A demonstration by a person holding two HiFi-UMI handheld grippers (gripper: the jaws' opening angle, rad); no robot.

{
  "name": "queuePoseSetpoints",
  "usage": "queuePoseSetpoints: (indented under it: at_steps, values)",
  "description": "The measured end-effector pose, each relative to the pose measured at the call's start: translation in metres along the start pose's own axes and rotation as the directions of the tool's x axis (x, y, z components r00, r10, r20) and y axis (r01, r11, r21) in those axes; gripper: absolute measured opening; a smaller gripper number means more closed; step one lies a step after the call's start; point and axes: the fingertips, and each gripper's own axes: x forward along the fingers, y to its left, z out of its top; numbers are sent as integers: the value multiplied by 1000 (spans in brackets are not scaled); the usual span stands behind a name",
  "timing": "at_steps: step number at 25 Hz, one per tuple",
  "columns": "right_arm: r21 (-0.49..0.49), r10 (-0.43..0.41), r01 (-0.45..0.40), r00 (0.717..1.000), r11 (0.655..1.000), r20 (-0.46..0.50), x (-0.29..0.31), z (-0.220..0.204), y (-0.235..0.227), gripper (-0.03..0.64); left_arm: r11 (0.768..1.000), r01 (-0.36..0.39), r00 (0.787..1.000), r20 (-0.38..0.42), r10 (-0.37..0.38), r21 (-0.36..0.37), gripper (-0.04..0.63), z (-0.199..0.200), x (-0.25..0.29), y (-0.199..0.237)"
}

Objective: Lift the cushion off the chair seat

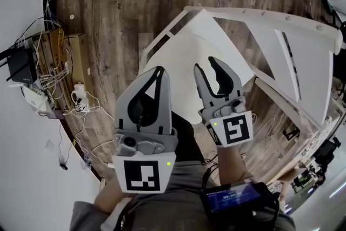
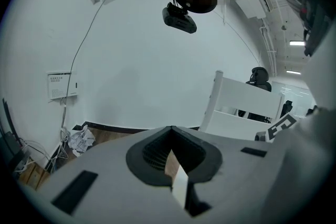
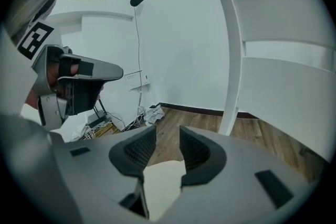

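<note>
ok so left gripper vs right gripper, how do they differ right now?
Left gripper has its jaws shut, tips meeting; right gripper has its jaws apart. In the head view the left gripper shows near the left edge of the cushion, while the right gripper shows over its middle. Both are empty and angled down toward the cushion.

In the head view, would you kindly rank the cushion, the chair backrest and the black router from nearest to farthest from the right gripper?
1. Cushion: just beyond the tips of the right gripper, in the middle of the view.
2. Chair backrest: off to the gripper's right.
3. Black router: at the view's far left edge.
</note>
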Motion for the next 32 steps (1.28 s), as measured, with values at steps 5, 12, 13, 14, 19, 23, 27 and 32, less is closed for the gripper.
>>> queuePoseSetpoints:
  at_steps: [5,12,13,14,19,23,27,32]
  values:
    - [29,16,-15,1000,999,-23,15,-20,-10,170,1000,-3,1000,-14,2,-15,6,-9,9,2]
    - [-16,33,-35,995,999,-93,33,-42,-17,212,1000,-3,999,-37,2,-28,6,-24,26,7]
    - [-33,26,-30,994,999,-108,35,-45,-20,219,999,-7,999,-39,6,-32,6,-26,28,8]
    - [-44,16,-21,992,999,-122,36,-50,-23,224,999,-11,999,-43,10,-36,6,-29,30,10]
    - [-77,12,-27,982,997,-191,51,-71,-24,261,998,-21,997,-73,16,-60,6,-45,36,17]
    - [-113,26,-55,971,992,-236,62,-86,-21,281,997,-21,996,-89,15,-71,6,-55,37,23]
    - [-195,26,-86,955,977,-294,74,-98,-21,307,996,-33,994,-102,24,-82,6,-62,37,33]
    - [-368,-75,-81,918,926,-390,84,-123,-28,308,994,-48,994,-105,38,-95,6,-65,38,43]
